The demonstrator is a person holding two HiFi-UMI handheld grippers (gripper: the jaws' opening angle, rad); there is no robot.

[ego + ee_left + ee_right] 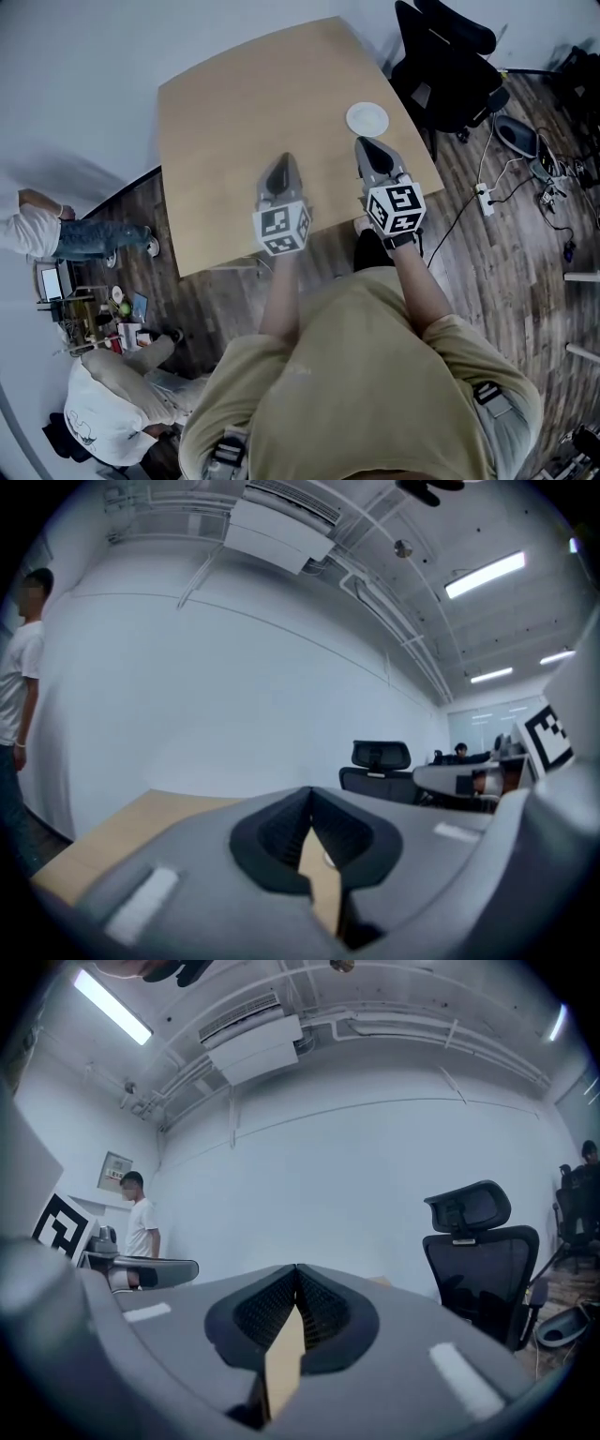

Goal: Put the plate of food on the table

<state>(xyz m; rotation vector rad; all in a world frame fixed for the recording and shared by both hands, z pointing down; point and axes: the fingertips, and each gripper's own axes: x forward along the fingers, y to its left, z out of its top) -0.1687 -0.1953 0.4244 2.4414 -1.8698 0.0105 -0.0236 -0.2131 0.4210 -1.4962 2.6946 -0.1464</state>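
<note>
Just ahead of right gripper (368, 148) tip: white plate (367, 119), flat on tabletop (225, 131), near its right edge. No food discernible on it. Right gripper jaws together, empty; left gripper (280, 171) likewise, well left of plate. Risk: a forward nudge from closed jaws could slide plate toward that edge.

The counter (234, 141) is matt pale wood. The plate (367, 119) is smooth and white. The floor (506, 244) is dark wood planks. The left gripper (280, 161) and right gripper (367, 145) are matt grey plastic.
</note>
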